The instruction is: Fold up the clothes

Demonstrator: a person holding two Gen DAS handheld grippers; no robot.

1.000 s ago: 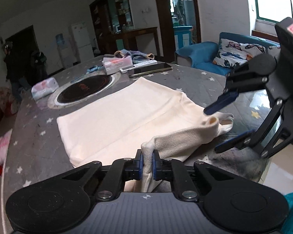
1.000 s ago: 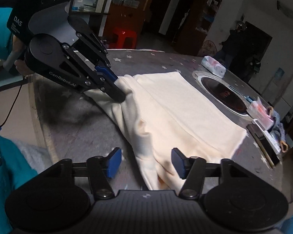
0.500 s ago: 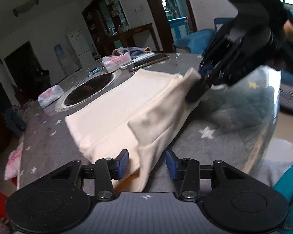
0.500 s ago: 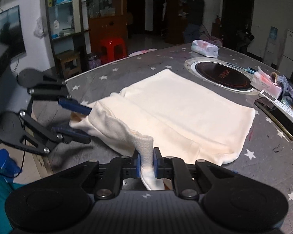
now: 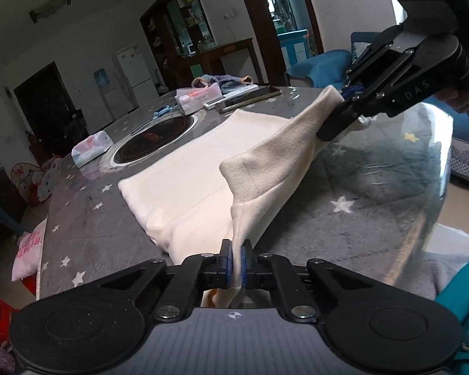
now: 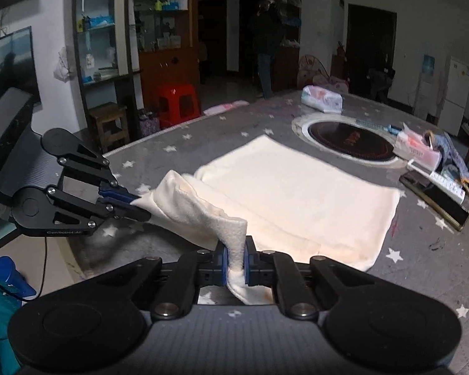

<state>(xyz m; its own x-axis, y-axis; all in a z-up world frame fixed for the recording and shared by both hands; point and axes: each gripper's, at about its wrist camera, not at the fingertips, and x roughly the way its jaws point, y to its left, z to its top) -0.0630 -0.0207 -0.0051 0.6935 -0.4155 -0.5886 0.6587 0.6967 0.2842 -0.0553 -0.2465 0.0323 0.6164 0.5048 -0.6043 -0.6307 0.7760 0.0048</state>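
A cream garment (image 5: 184,184) lies spread on the grey star-patterned table (image 5: 87,228), also shown in the right wrist view (image 6: 297,187). My left gripper (image 5: 237,262) is shut on the garment's near edge, lifted off the table. My right gripper (image 6: 235,265) is shut on the other near corner, also lifted. Each gripper shows in the other's view: the right (image 5: 344,115) at upper right, the left (image 6: 131,204) at the left. The cloth hangs stretched between them above the table's near edge.
A round induction hob (image 6: 350,140) is set in the table behind the garment. A tissue pack (image 6: 322,98), a pink box (image 6: 417,150), phones (image 6: 437,200) and a knitted item (image 6: 451,153) lie at the far side. A person stands in the background (image 6: 265,43).
My left gripper, open half a second ago, has shut on the garment edge. Both grippers have lifted the near edge higher off the table.
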